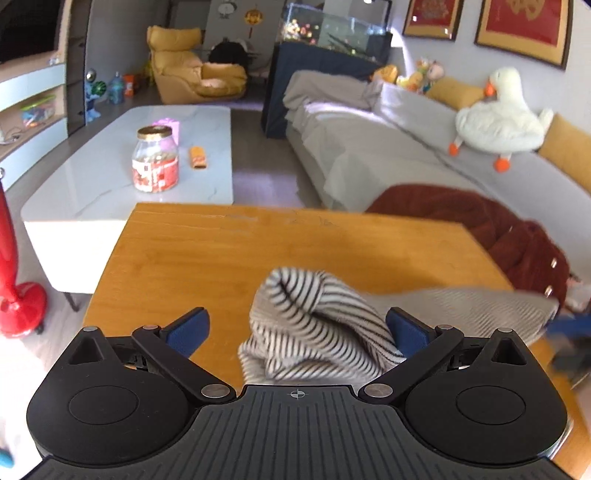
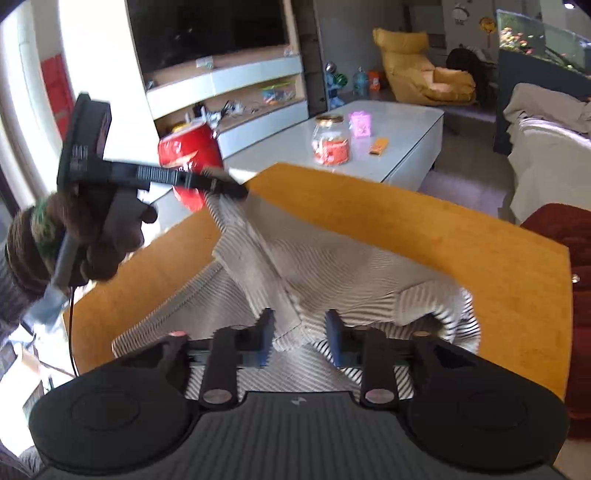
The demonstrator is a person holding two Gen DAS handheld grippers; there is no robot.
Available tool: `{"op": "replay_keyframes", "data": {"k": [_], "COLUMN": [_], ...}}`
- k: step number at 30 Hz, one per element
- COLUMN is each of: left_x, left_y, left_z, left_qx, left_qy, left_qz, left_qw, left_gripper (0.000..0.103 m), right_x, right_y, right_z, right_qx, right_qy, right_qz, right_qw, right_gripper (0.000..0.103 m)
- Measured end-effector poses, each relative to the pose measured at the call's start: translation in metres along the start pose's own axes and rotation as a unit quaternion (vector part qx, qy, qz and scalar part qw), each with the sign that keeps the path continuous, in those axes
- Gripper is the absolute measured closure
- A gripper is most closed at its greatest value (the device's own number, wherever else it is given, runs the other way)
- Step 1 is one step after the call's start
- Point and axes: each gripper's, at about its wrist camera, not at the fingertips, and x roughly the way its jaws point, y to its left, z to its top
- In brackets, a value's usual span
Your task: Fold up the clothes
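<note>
Striped garment bunched between left claw pads, apart; right claw apart, over it.

No legible text. Jar label and framed red hangings: markings too blurred to read.

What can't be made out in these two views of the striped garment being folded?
- Striped garment: its kind and full outline; the left wrist view shows a bunched, blurred lump, cut off by the gripper body.
- Left gripper: in the right wrist view it is motion-blurred; whether its tip pinches the cloth is unclear.
- Right gripper: blurred; cloth lies between the fingers, contact unclear.
- Jar: label too small to read.
</note>
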Motion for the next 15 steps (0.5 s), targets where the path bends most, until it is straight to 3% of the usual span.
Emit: {"op": "replay_keyframes", "data": {"k": [3,6,9,11,15], "left_x": [0.006,-0.011,-0.035,-0.045,-0.032], "left_y": [0.003,0.004,0.008,0.012,0.019], "left_z": [-0.023,-0.029,-0.018,-0.008,0.008], "left_qx": [0.024,0.030,0.004,-0.022,-0.056], "left_qy": [0.050,0.045,0.012,-0.003,-0.008], "left_qz": [0.006,-0.016,-0.055,-0.071,-0.052], "left_qw": [0.9984,0.9984,0.9984,0.9972,0.9971], "left_gripper": [0.000,0.000,0.000,0.000,0.000], "right_x": [-0.031,-0.040,-0.025,-0.007,0.035], "right_y": [-0.028,-0.059,-0.078,-0.086,-0.097], "right_z": [0.015,0.016,0.004,-0.010,-0.039], "right_qx": [0.046,0.112,0.175,0.216,0.314], "right_qy": [-0.055,-0.073,-0.054,-0.030,0.009], "right_qz": [-0.044,-0.078,-0.075,-0.062,-0.029], "right_qw": [0.996,0.988,0.980,0.974,0.949], "right_gripper": [0.050,0.048,0.035,0.033,0.032]}}
